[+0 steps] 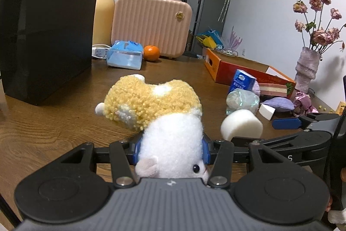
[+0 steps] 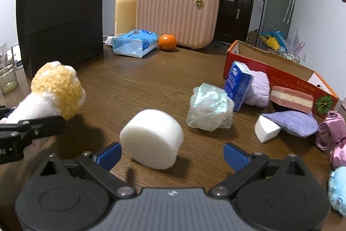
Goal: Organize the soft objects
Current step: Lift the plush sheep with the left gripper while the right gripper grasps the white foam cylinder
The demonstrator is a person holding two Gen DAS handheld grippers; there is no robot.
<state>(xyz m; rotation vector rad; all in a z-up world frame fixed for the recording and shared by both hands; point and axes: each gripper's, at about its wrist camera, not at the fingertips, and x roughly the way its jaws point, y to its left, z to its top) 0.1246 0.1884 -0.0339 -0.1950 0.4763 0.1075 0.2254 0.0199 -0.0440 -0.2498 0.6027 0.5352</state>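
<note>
My left gripper (image 1: 172, 149) is shut on a white and yellow plush toy (image 1: 151, 99), pinching its white part above the wooden table (image 1: 54, 118). The toy also shows at the left of the right wrist view (image 2: 56, 88). My right gripper (image 2: 172, 154) is open, its blue pads either side of a white foam cylinder (image 2: 152, 138) lying on the table; the cylinder also shows in the left wrist view (image 1: 241, 125). Beyond it lie a shiny plastic wad (image 2: 208, 109), a white foam wedge (image 2: 266, 128), a purple cloth (image 2: 292, 122) and a pink layered sponge (image 2: 290, 99).
A tall black paper bag (image 2: 60, 18) stands at the back left. A red cardboard box (image 2: 281, 77) is on the right with a blue carton (image 2: 237, 86) leaning by it. A pink case (image 2: 177, 14), a thermos (image 2: 126, 5), a tissue pack (image 2: 134, 44) and an orange (image 2: 167, 42) stand behind.
</note>
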